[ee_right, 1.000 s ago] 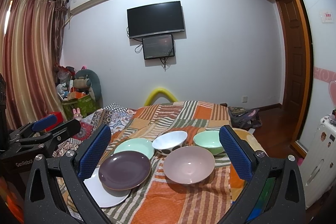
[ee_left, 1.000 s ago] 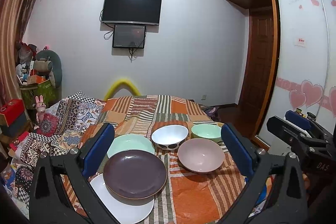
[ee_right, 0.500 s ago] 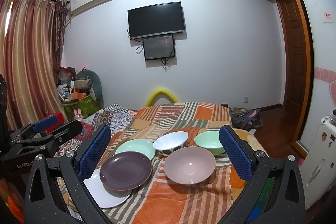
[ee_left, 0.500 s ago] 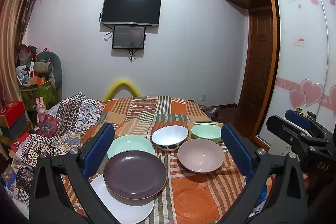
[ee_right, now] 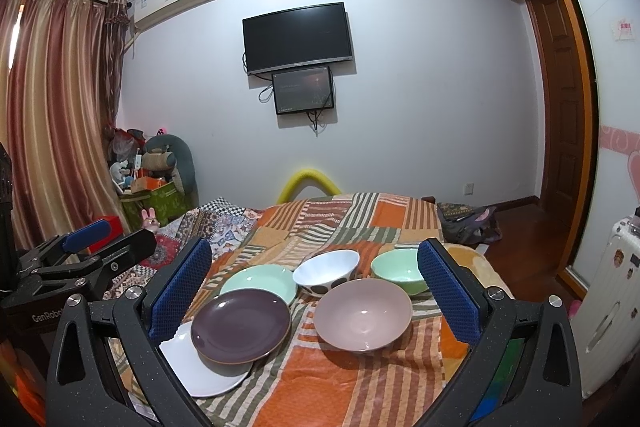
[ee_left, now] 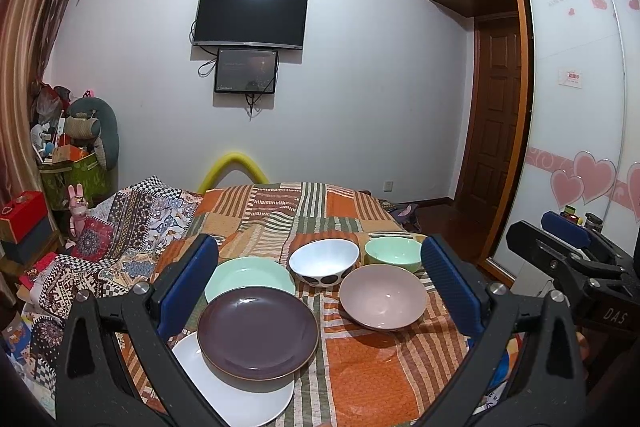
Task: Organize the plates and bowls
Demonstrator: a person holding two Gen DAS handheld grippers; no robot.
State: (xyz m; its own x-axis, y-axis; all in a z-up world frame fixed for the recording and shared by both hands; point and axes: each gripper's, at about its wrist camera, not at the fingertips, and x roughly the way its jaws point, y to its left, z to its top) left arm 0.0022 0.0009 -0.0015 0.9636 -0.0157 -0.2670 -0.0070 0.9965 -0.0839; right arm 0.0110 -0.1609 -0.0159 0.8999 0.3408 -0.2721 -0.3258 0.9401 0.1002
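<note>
Plates and bowls on a striped bed, both sets of jaws released and empty above them.

Left wrist view: the left gripper (ee_left: 319, 283) hangs with jaws spread wide over the bed (ee_left: 368, 379). Between them lie the purple plate (ee_left: 258, 331), overlapping the white plate (ee_left: 240, 399) at the near left, and the mint plate (ee_left: 248, 273) just beyond. The spotted white bowl (ee_left: 324, 261), mint bowl (ee_left: 393, 254) and pink bowl (ee_left: 383, 296) sit to the right. The right gripper's body at far right reads "DAS".

Right wrist view: the right gripper (ee_right: 314, 285) also has its jaws wide apart, framing the same dishes; the pink bowl (ee_right: 362, 314) lies nearest its right jaw, the purple plate (ee_right: 240, 325) near its left. The left gripper's body at left reads "GenRobo", cut off.
</note>
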